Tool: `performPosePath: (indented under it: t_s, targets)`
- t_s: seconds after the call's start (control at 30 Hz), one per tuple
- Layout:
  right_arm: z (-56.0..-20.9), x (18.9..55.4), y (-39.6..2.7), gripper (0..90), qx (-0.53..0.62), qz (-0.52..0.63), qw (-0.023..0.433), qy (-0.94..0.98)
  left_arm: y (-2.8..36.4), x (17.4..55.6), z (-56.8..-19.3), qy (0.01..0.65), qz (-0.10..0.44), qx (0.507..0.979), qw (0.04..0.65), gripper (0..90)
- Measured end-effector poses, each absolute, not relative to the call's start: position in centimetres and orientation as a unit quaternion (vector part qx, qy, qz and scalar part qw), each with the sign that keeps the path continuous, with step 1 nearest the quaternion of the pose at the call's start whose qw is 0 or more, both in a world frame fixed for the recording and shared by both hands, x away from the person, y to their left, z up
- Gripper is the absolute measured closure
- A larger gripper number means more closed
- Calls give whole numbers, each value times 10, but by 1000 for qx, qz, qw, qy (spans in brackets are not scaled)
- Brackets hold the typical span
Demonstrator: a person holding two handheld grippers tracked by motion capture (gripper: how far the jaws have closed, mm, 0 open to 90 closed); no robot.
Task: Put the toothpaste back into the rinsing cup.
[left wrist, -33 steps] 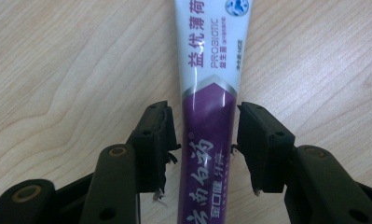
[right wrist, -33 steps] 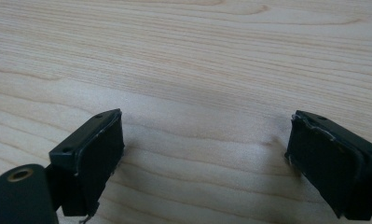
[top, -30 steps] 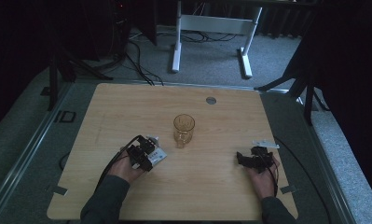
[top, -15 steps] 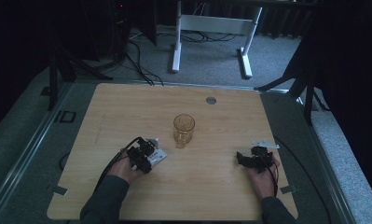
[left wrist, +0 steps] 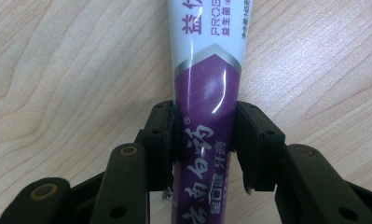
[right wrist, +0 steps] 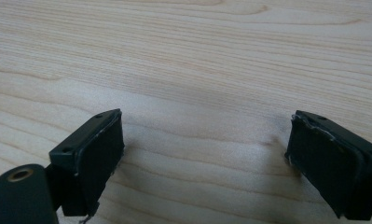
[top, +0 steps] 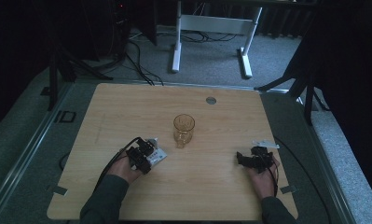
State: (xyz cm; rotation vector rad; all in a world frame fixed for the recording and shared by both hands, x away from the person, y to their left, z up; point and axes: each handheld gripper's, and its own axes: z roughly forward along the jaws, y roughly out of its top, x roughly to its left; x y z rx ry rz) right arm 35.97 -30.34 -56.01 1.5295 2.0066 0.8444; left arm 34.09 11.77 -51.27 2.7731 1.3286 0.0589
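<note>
2 sets of tongs rest low over the wooden table (top: pixel 211 186). The left tongs (left wrist: pixel 206 140) have just been closing, and both pads now press the sides of a purple and white toothpaste tube (left wrist: pixel 207 84) lying flat between them, near a glass mug (top: pixel 183 129). The right tongs (right wrist: pixel 204 154) stand released above bare wood, well apart from the tube.

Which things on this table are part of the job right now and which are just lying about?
In the job:
- toothpaste tube, lying on the table
- left gripper, jaws just been closing, now pressing the tube's sides

Lying about:
- amber glass mug, empty-looking
- right gripper, jaws open over bare wood
- round grey disc
</note>
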Motion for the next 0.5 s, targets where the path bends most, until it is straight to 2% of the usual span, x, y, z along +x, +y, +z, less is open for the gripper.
performPosePath:
  t_s: [0.5]
  targets:
    - [-560, 360, -303, 107, 558, 308, 238, 733, 118, 344, -518, 434, 6, 900, 27, 594]
